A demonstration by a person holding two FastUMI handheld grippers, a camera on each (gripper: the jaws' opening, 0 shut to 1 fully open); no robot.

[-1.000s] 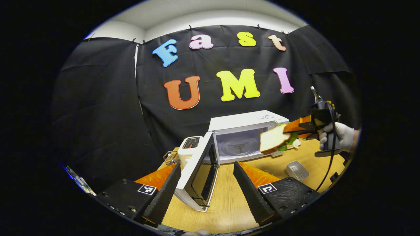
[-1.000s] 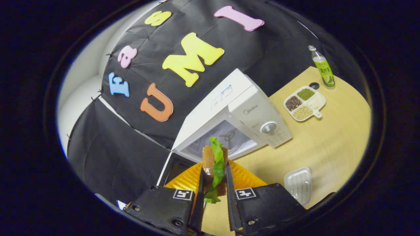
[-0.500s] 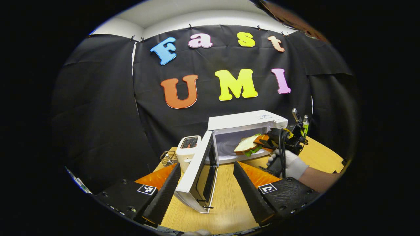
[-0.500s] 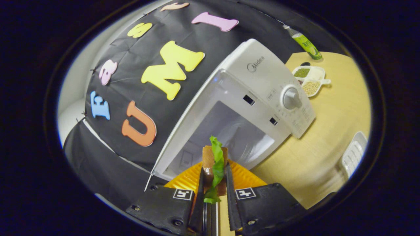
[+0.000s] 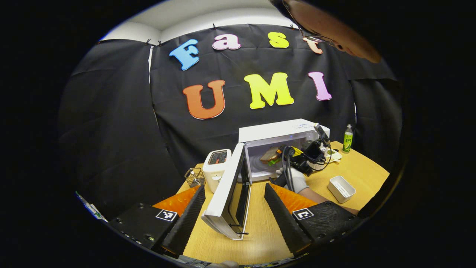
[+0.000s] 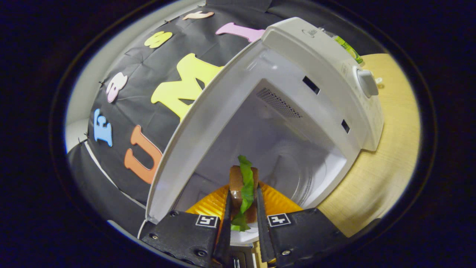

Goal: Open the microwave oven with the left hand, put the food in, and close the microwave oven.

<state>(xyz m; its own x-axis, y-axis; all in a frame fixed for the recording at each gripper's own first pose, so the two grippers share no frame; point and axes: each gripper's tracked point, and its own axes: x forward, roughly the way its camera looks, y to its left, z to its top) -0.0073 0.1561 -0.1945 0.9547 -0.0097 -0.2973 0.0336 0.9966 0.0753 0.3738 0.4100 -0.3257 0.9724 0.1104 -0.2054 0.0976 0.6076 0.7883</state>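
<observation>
The white microwave (image 5: 282,130) stands at the back of the wooden table with its door (image 5: 228,197) swung wide open toward me. My right gripper (image 6: 241,219) is shut on a sandwich (image 6: 242,186) with green lettuce, held edge-up inside the oven's cavity (image 6: 282,149). In the left gripper view the sandwich (image 5: 270,154) sits within the oven opening, with the right gripper (image 5: 306,152) and a gloved hand (image 5: 293,178) behind it. My left gripper (image 5: 234,216) hangs open near the door's lower edge, fingers apart and holding nothing.
A white toaster (image 5: 216,167) and a small wire basket (image 5: 194,177) stand left of the microwave. A white rectangular tray (image 5: 341,188) lies on the table (image 5: 364,175) at the right. A green bottle (image 5: 347,139) stands at the back right. The microwave's dial (image 6: 367,82) faces the right gripper view.
The right gripper has carried the sandwich forward from in front of the microwave into its cavity. The left gripper has stayed open by the door, nearly still.
</observation>
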